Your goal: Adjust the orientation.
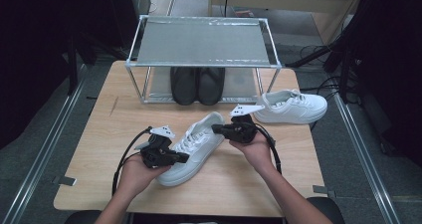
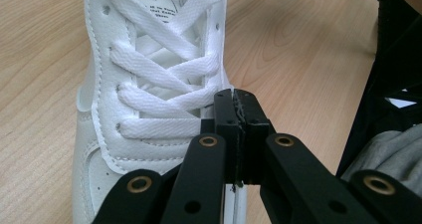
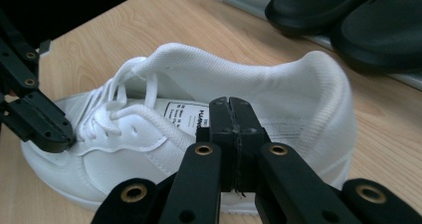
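A white lace-up sneaker lies at an angle on the wooden table, toe toward the person. My left gripper is at its lace area near the toe; in the left gripper view the jaws are pressed together over the edge of the sneaker's eyelet flap, with nothing seen between them. My right gripper is at the heel end. Its jaws are also shut, just in front of the sneaker's padded collar. The left gripper appears beyond, by the laces.
A second white sneaker lies at the table's right back. A metal-framed rack stands at the back, with a pair of black shoes on its lower shelf. Bare wood lies to the left and front.
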Available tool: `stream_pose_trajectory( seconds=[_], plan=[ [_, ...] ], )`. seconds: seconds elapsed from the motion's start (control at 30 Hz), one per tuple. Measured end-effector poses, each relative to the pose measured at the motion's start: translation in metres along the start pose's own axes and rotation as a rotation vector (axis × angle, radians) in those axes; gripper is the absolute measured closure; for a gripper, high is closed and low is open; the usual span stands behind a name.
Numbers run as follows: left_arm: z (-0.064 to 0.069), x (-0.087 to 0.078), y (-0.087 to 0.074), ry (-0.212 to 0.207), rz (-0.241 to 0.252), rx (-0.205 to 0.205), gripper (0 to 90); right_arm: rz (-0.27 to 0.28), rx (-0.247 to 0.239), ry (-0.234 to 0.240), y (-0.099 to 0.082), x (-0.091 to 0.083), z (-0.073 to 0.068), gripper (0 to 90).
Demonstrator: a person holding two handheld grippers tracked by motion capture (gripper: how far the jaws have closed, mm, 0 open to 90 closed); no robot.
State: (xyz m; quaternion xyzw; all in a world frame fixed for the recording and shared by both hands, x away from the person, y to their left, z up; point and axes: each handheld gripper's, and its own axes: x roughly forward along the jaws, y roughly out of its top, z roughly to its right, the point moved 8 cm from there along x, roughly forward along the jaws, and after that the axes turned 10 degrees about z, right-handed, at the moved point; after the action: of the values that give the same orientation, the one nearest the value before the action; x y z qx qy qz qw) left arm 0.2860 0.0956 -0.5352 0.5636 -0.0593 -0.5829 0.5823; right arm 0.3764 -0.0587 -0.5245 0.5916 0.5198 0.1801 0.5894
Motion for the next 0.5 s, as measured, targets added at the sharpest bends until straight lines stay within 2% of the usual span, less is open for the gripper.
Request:
stream_pose_trajectory(
  seconds=[0.13, 0.27, 0.5],
  plan=[
    [-0.0001, -0.0002, -0.0019, 0.012, 0.006, 0.004, 90.0, -0.024, -0.017, 0.003, -0.0034, 0.0084, -0.0018, 90.0],
    [0.0004, 0.0001, -0.0027, 0.032, 0.010, 0.023, 90.0, -0.032, -0.013, 0.013, -0.0040, 0.0116, -0.0015, 90.0],
    [-0.0006, 0.0005, -0.0031, 0.025, 0.016, 0.019, 90.0, -0.035, -0.007, 0.019, -0.0046, 0.0118, -0.0015, 90.0]
  ],
)
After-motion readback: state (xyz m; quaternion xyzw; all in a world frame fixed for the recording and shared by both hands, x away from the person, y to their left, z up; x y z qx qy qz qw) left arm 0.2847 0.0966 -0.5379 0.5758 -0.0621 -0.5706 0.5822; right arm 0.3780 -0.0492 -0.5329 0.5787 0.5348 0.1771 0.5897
